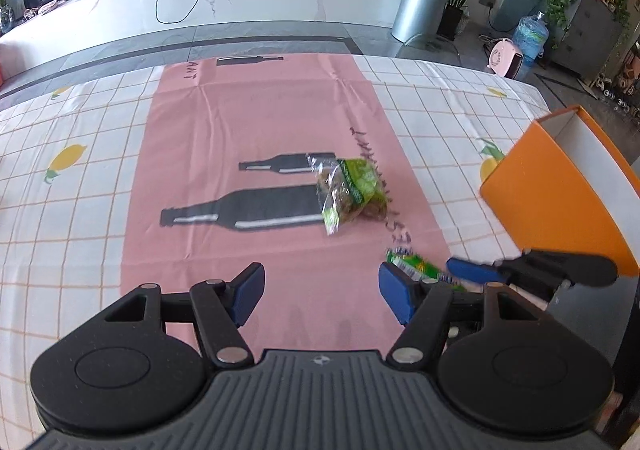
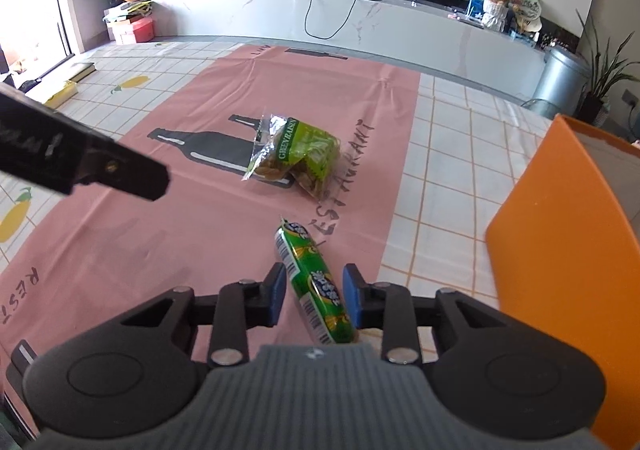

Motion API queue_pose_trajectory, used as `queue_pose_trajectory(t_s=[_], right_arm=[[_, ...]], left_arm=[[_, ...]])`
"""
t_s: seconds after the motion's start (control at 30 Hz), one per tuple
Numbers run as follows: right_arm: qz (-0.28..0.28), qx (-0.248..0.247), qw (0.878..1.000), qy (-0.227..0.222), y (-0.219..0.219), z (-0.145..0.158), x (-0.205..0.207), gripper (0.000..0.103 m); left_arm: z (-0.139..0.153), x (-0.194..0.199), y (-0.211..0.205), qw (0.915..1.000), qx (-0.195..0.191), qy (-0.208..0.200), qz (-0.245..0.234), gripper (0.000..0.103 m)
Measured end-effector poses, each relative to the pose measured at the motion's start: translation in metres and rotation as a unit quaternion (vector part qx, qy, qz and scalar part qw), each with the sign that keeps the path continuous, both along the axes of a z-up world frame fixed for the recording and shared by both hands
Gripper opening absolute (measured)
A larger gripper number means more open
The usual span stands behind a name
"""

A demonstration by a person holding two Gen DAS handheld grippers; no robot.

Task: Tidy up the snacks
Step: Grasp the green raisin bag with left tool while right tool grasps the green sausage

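A green raisin bag (image 1: 351, 186) lies on the pink mat (image 1: 224, 122); it also shows in the right wrist view (image 2: 296, 154). A green tube-shaped snack pack (image 2: 316, 282) lies on the mat between the fingers of my right gripper (image 2: 314, 296); the jaws stand around it with small gaps, open. In the left wrist view the pack (image 1: 416, 264) shows partly behind my left gripper's right finger. My left gripper (image 1: 322, 296) is open and empty, above the mat, left of the pack. The right gripper (image 1: 532, 272) shows at the right of that view.
An orange box (image 1: 560, 186) with a white inside stands on the checked tablecloth (image 1: 72, 178) at the right, also in the right wrist view (image 2: 568, 258). The left gripper's body (image 2: 80, 158) reaches in from the left. A white counter and a metal bin (image 1: 420, 6) stand beyond the table.
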State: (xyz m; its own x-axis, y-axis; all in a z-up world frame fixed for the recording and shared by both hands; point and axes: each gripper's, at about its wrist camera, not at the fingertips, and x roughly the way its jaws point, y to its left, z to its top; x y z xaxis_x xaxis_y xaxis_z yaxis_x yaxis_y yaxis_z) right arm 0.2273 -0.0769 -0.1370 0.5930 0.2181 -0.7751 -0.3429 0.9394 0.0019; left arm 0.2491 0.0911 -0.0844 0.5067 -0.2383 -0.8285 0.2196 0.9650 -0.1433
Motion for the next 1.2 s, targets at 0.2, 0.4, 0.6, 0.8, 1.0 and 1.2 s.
queue_pose_trajectory(t_s=[0.2,0.4,0.6,0.8,1.0,1.2], right_arm=[[-0.006,0.039,0.999,0.009,-0.015,-0.004,0.012,0.021],[-0.051,0.054,0.997,-0.003,-0.036,-0.008,0.027,0.021],[-0.079,0.081,0.994,0.006,-0.052,-0.011,0.041,0.021],[-0.082,0.103,0.991,0.021,-0.056,-0.021,0.046,0.021],[-0.077,0.108,0.991,0.013,-0.058,-0.022,0.046,0.021],[-0.076,0.113,0.991,0.007,-0.061,-0.022,0.040,0.021]], left_arm=[[-0.013,0.032,-0.019,0.9999,-0.010,0.000,0.008,0.077],[-0.031,0.058,-0.024,0.9986,-0.036,0.000,0.040,0.078],[-0.049,0.080,-0.028,0.9970,-0.052,0.011,0.056,0.081],[-0.063,0.085,-0.028,0.9952,-0.076,0.015,0.060,0.081],[-0.064,0.083,-0.033,0.9957,-0.078,0.002,0.051,0.063],[-0.064,0.079,-0.040,0.9973,-0.054,-0.006,0.049,0.060]])
